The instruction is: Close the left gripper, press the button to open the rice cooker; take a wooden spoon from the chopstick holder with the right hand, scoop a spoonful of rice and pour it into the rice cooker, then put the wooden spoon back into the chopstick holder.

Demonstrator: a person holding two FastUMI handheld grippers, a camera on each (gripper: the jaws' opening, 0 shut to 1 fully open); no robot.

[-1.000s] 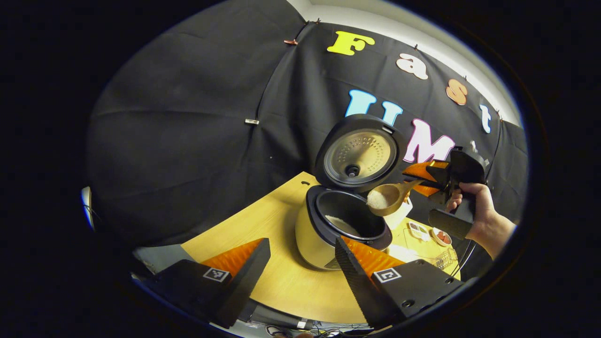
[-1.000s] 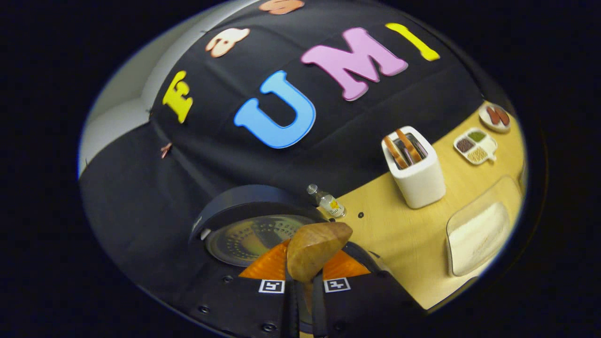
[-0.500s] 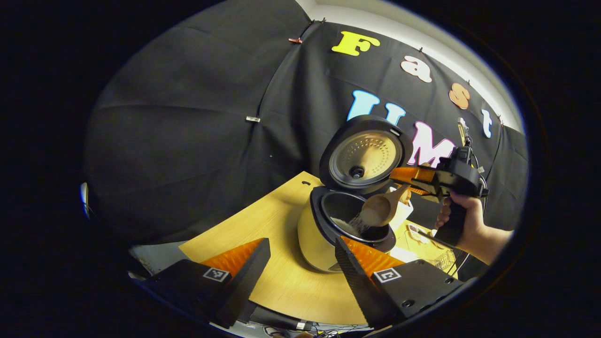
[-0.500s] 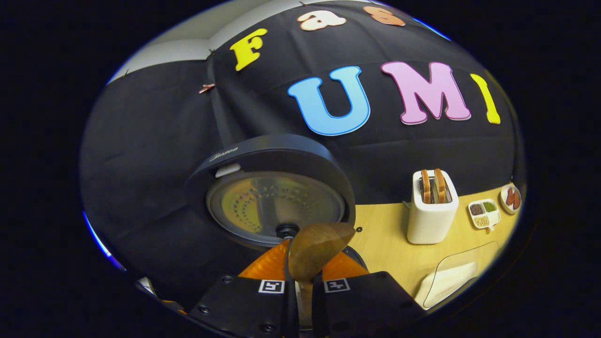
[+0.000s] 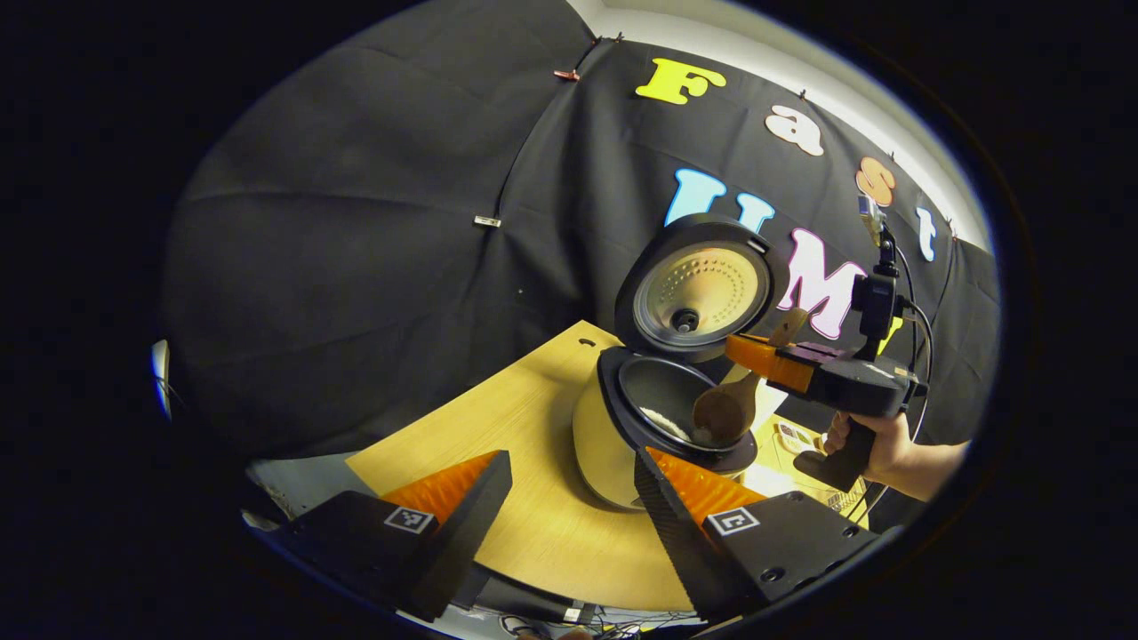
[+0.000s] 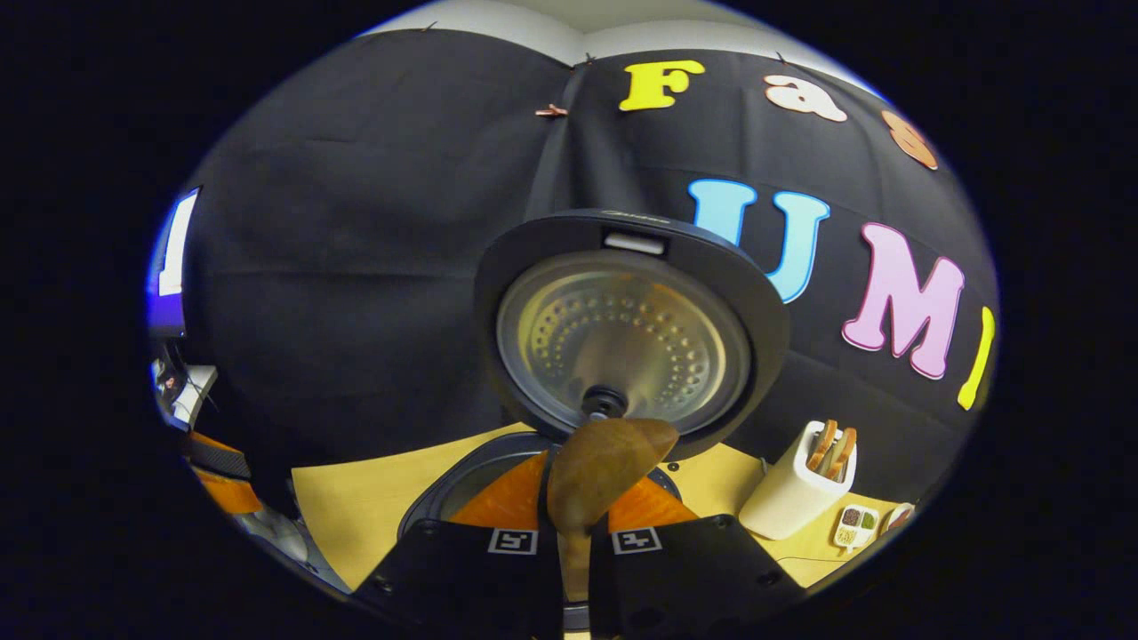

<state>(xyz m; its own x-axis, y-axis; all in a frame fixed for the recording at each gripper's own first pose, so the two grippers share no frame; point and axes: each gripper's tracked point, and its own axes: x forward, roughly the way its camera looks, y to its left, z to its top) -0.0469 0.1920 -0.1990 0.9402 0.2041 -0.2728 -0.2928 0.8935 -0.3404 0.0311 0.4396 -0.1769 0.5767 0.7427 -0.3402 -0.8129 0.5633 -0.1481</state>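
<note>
The rice cooker (image 5: 605, 444) stands on the wooden table (image 5: 533, 524) with its lid (image 5: 702, 289) swung up; white rice (image 5: 660, 418) lies in the dark pot. My right gripper (image 5: 745, 348), held by a hand (image 5: 876, 444), is shut on the handle of the wooden spoon (image 5: 722, 413), whose bowl is tipped down inside the pot. In the right gripper view the spoon (image 6: 605, 467) sticks out from my right gripper (image 6: 576, 498) under the lid (image 6: 622, 329), with the pot rim (image 6: 462, 489) below. My left gripper (image 5: 572, 462) is open in front of the cooker, holding nothing.
A white holder (image 6: 791, 493) with brown pieces standing in it sits to the right of the cooker, and a small divided dish (image 6: 853, 524) lies beside it. The table's near edge (image 5: 569, 596) runs just below my left gripper's fingers.
The right gripper rolled and lowered the spoon from level above the pot to bowl-down inside it, and the rice fell out of the spoon into the pot. The left gripper stayed put.
</note>
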